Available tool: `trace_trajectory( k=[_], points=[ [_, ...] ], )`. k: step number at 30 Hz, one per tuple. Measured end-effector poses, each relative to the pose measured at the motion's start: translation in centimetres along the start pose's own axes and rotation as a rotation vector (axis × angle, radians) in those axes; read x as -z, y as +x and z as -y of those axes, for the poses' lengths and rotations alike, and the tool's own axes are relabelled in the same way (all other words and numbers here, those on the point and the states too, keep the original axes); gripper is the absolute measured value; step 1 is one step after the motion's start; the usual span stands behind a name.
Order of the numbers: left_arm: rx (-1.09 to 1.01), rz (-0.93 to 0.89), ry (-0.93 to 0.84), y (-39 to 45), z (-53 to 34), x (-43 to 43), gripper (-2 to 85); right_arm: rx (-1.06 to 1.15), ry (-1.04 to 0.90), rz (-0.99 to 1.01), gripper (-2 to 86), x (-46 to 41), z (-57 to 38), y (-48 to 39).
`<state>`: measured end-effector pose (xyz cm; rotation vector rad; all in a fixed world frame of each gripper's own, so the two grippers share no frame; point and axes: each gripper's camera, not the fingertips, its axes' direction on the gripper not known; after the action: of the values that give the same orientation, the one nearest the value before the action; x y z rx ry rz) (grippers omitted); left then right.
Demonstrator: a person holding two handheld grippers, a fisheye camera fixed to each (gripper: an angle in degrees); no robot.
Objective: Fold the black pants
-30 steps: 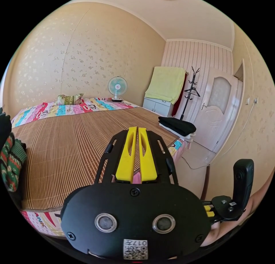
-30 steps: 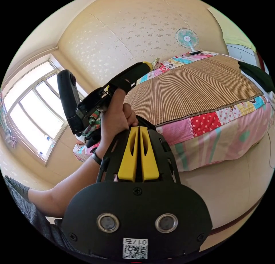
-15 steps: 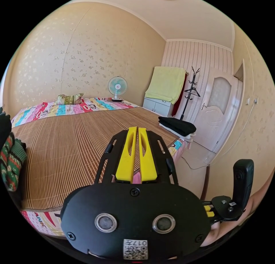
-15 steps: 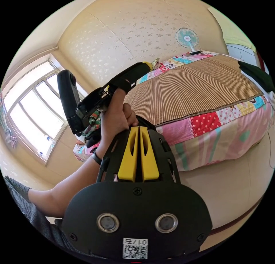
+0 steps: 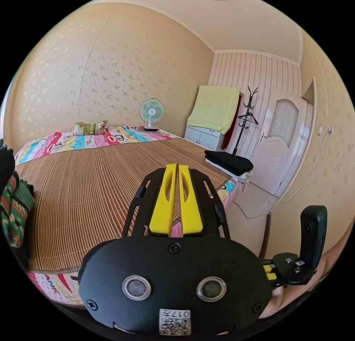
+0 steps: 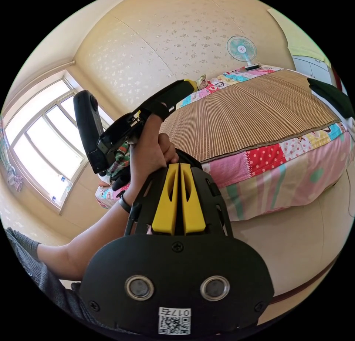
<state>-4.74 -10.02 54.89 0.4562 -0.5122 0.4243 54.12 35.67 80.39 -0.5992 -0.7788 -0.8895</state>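
Folded black pants (image 5: 230, 162) rest on a white stack at the bed's far right corner; in the right gripper view the black pants (image 6: 331, 94) sit at the right edge. My left gripper (image 5: 176, 168) is shut with nothing in it, held above the bed's near edge, well short of the pants. A hand carries the left gripper (image 6: 186, 84) over the bed in the right gripper view. My right gripper (image 6: 179, 166) is shut and empty, low beside the bed, and the right gripper (image 5: 271, 273) also appears at the lower right of the left gripper view.
A bamboo mat (image 5: 92, 185) covers the bed over a colourful patchwork sheet (image 6: 273, 178). A pile of clothes (image 5: 14, 208) lies at the left. A fan (image 5: 151, 114), cabinet with a green cloth (image 5: 214, 110), coat stand (image 5: 246, 119) and door (image 5: 277, 141) stand beyond. A window (image 6: 40, 141) is behind.
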Motion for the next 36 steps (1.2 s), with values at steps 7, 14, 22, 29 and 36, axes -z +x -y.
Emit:
trace_trajectory(
  k=[7,14,22,29,36],
  points=[
    [-0.004,0.003,-0.006,0.0,-0.2,0.3,-1.0,-0.005,-0.003,0.005,0.6,-1.1,0.1,-0.5],
    [0.046,-0.007,0.015,-1.1,-0.6,1.3,-1.0,-0.064,-0.076,0.111,0.7,-3.2,1.4,0.7],
    [0.033,-0.075,0.046,-1.5,-1.2,3.0,-1.0,0.067,-0.157,-0.547,0.9,-2.3,10.3,11.6],
    [0.029,-0.027,-0.008,-0.3,-0.6,1.8,-1.0,-0.198,-0.416,-0.825,2.7,-0.6,25.9,25.4],
    [-0.05,-0.017,-0.053,2.1,-0.6,1.2,-1.0,-0.318,-0.498,-0.999,10.9,0.3,29.4,31.9]
  ],
)
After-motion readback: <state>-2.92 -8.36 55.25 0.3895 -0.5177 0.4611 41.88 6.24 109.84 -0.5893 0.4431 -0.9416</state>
